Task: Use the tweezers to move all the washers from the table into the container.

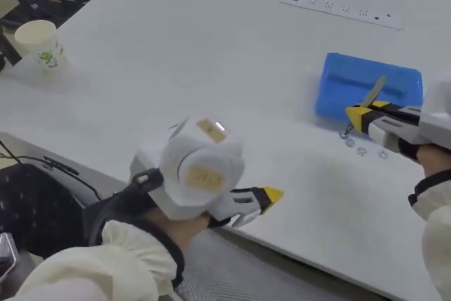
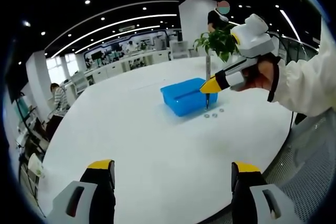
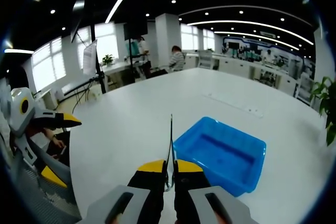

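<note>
A: What're u wearing?
B: I'm wearing cream sleeves [image 1: 91, 273] w/ black wrist straps [image 1: 116, 209].
A: Hardware?
B: My L gripper [image 1: 273, 194] & R gripper [image 1: 356, 115] are both showing white shells, black jaws, yellow tips.

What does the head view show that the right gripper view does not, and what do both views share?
Head view: a paper cup on the table and three washers lying beside the blue container. Right gripper view: a plant at the right edge and a seated person in the room behind. Both: the container, the tweezers held in the shut right gripper, the power strip and the open left gripper.
</note>
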